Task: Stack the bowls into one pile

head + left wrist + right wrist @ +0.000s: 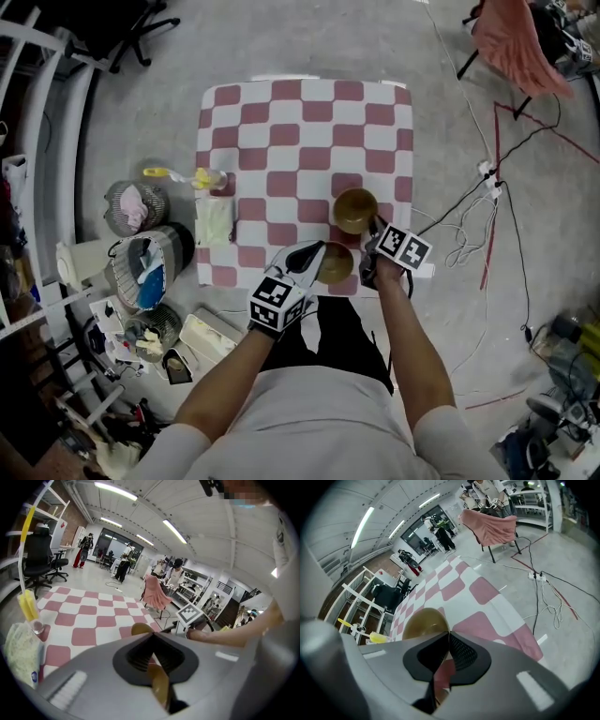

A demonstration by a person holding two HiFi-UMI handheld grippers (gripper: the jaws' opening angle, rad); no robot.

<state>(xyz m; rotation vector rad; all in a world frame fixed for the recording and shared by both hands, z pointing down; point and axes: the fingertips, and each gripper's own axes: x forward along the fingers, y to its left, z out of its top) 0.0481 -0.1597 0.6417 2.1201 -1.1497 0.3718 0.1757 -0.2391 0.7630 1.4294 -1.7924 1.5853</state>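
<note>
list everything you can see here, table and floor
far bowl: one, brown, on the cloth, right side
near bowl: one, brown, table's near edge
tablecloth: one, red-and-white checks, over the table
pouch: one, pale green, table's left edge
glass: one, clear, yellow stick in it, beyond the pouch
wire baskets: three, grey, floor at left
cables: several, floor at right
pink cloth: one, draped top right
left gripper: shut on near bowl's rim
right gripper: shut on far bowl's rim

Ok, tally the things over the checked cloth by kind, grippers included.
bowls: 2
grippers: 2
pale packet: 1
glass holding yellow items: 1
Total: 6
</note>
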